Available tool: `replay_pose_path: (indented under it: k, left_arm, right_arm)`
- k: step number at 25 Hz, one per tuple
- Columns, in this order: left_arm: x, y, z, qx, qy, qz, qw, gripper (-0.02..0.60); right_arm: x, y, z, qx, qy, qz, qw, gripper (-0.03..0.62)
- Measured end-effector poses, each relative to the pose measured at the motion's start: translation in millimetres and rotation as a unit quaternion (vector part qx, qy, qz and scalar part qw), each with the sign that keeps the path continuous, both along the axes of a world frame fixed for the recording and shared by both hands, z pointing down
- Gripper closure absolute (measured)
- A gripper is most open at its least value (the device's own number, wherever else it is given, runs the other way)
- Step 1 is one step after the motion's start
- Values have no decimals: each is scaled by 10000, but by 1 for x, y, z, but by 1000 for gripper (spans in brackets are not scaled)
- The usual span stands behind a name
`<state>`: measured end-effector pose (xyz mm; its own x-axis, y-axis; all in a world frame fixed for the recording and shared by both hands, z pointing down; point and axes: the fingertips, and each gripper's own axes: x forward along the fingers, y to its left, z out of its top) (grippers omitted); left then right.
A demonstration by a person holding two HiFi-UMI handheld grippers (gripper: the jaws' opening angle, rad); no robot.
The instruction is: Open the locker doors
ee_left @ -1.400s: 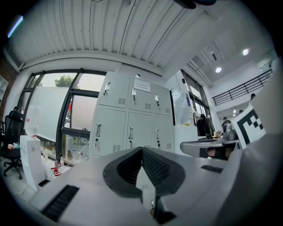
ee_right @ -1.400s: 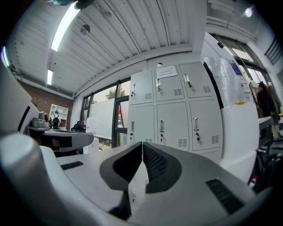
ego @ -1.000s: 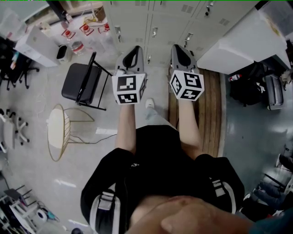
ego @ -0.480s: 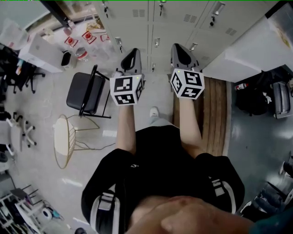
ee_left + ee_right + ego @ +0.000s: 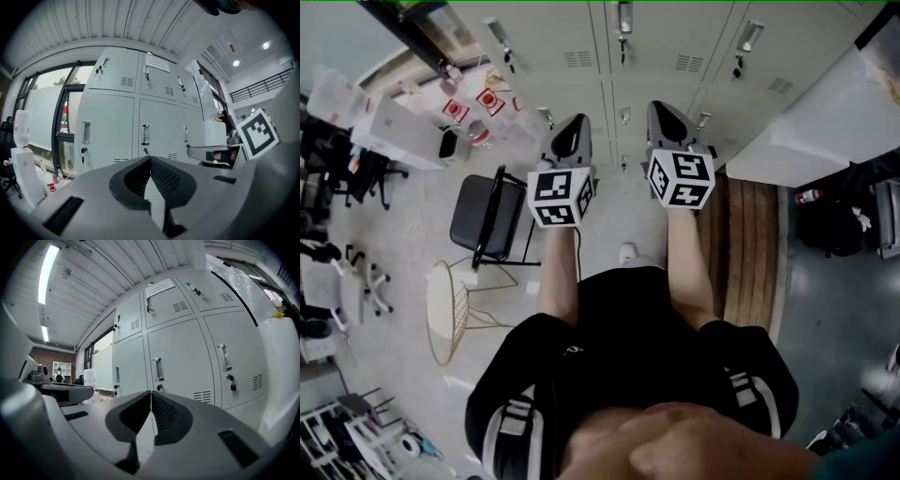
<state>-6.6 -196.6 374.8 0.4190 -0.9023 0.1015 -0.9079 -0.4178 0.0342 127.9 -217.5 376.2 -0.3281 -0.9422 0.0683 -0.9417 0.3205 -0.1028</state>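
Two claws, the left claw (image 5: 574, 127) and the right claw (image 5: 664, 112), were pinched fully closed with nothing between them. The locker doors (image 5: 661, 52) stood closed ahead, apart from both tips.

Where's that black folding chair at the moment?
In the head view the black folding chair stands on the floor at the left, just left of the left gripper, between the lockers above and a round wire-framed stool below.
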Motion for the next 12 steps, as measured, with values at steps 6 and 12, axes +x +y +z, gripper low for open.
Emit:
replay_pose_path:
  k: [6,12]
  left_arm:
    - [-2,-25,17,-163,79,-130,9998,571]
    - [0,-38,22,-221,162,-42,9996,571]
  right_arm:
    - [12,-27,11,-107,59,-4,9999,574]
    - [-2,-38,21,-231,217,-103,9994,574]
